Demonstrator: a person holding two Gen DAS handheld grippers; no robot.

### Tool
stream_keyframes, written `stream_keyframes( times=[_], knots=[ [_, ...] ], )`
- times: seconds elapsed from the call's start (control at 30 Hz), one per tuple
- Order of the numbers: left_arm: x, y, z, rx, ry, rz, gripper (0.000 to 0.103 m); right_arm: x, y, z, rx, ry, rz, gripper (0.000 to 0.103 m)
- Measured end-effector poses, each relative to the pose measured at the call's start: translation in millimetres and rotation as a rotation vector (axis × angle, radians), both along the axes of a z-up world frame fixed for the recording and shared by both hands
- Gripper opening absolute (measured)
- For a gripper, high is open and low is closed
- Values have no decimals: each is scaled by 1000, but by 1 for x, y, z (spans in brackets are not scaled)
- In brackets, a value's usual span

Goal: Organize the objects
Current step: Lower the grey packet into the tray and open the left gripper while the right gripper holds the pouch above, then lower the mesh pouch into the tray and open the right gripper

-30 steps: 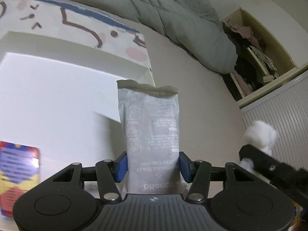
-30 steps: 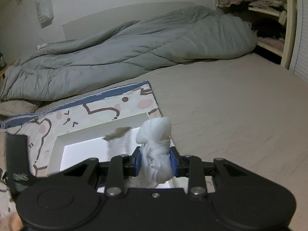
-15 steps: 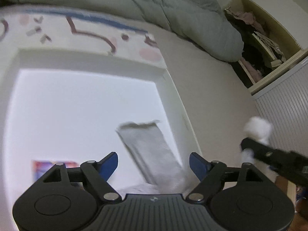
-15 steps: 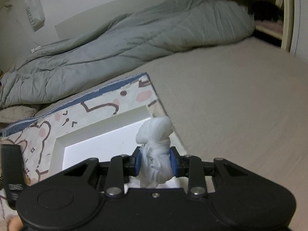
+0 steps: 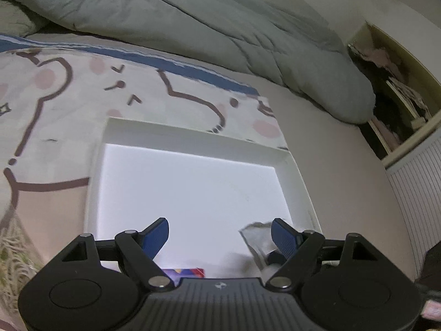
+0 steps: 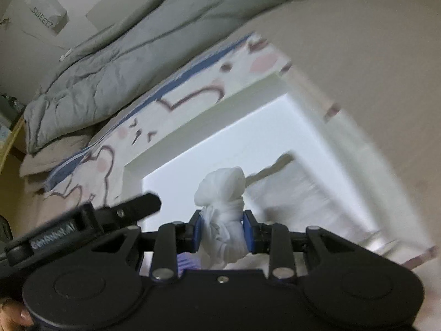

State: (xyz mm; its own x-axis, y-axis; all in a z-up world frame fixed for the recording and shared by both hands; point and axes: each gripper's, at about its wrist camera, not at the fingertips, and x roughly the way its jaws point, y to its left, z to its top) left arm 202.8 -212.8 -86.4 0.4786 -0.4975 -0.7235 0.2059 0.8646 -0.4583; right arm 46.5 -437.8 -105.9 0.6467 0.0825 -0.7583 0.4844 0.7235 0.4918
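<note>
Over white tray (image 5: pixel 193 138), left hand-held gripper (image 5: pixel 220 234) gapes empty.

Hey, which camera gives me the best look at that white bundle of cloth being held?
The right wrist view. The white cloth bundle sits dead centre there, pinched between the right tool's blue pads above the white tray. The left wrist view doesn't show the bundle at all, only the open left tool over the tray.

Tray (image 5: pixel 297 171) smooth white plastic; pouch (image 5: pixel 256 234) matt grey foil; bundle (image 6: pixel 223 193) wrinkled white cloth; duvet (image 5: pixel 193 13) soft grey fabric.
</note>
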Motion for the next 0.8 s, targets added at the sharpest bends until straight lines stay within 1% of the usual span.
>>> stream_keyframes(
  times=[0.07, 0.17, 0.23, 0.3, 0.37, 0.43, 0.47, 0.53, 0.57, 0.6, 0.63, 0.67, 0.73, 0.8],
  knots=[
    [2, 5, 0, 0, 8, 6, 82, 9, 4, -14, 73, 28, 12, 31],
    [4, 15, -1, -2, 16, 15, 82, 17, 1, -34, 121, 90, -28, 31],
    [5, 20, -1, -4, 21, 16, 82, 19, -4, -45, 112, 137, -78, 31],
    [6, 23, -2, -3, 24, 12, 82, 16, -13, -52, 92, 168, -152, 30],
    [6, 26, -2, 7, 22, 9, 82, 10, -22, -52, 58, 171, -216, 30],
    [6, 27, -3, 19, 18, 5, 82, 6, -25, -50, 43, 178, -238, 30],
    [6, 27, -3, 25, 18, 3, 82, 4, -25, -50, 57, 172, -233, 30],
    [6, 28, -4, 29, 21, -1, 82, 5, -20, -48, 29, 179, -196, 32],
    [5, 28, -4, 31, 24, -4, 82, 6, -17, -45, -3, 177, -161, 36],
    [4, 28, -5, 35, 29, -8, 82, 8, -12, -42, -45, 178, -121, 38],
    [4, 28, -5, 40, 33, -12, 82, 12, -8, -40, -82, 183, -85, 47],
    [2, 28, -5, 46, 37, -15, 82, 13, -4, -37, -110, 186, -49, 53],
    [-1, 29, -4, 60, 35, -21, 82, 11, -2, -32, -141, 181, -7, 58],
    [-4, 31, 0, 72, 28, -26, 82, 8, -2, -26, -173, 179, 6, 59]
  ],
)
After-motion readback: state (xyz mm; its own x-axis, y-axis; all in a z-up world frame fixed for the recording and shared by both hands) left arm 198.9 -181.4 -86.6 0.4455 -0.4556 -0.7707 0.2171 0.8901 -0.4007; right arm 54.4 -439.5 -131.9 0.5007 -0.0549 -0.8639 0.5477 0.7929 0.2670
